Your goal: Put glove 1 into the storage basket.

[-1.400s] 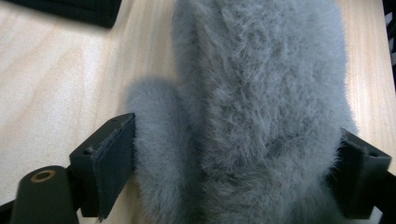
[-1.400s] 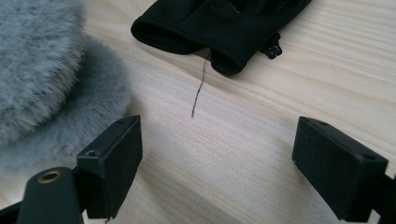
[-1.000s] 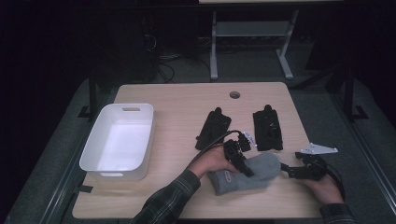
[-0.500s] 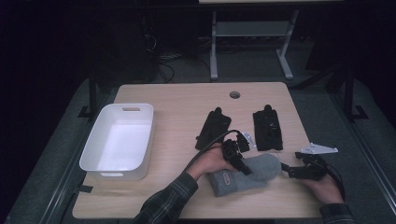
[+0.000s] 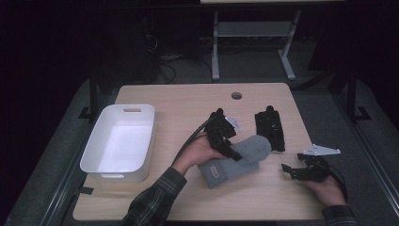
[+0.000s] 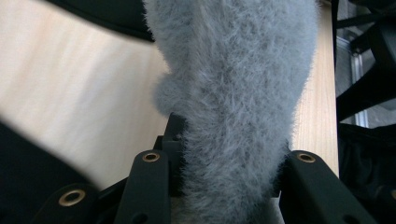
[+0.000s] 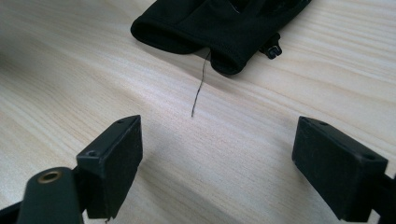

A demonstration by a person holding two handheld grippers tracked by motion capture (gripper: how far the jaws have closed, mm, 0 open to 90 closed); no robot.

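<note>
A grey fuzzy sock lies at the table's front middle, and my left gripper is shut on it. The jaws have just been closing, with the fuzzy fabric pinched between the two black pads, and the gripped end hangs raised off the wood. A flatter grey part with a small label rests on the table below it. My right gripper rests low at the front right, open, with bare wood between its fingers. A black glove lies just beyond it.
A white bin stands at the table's left side. A black glove lies right of centre, and a second black item sits behind my left gripper. A round cable hole marks the far edge. Dark floor and a metal frame lie beyond.
My left gripper has closed on the grey sock and risen, moving a little toward the back with the sock's end lifted. The right hand has kept still.
</note>
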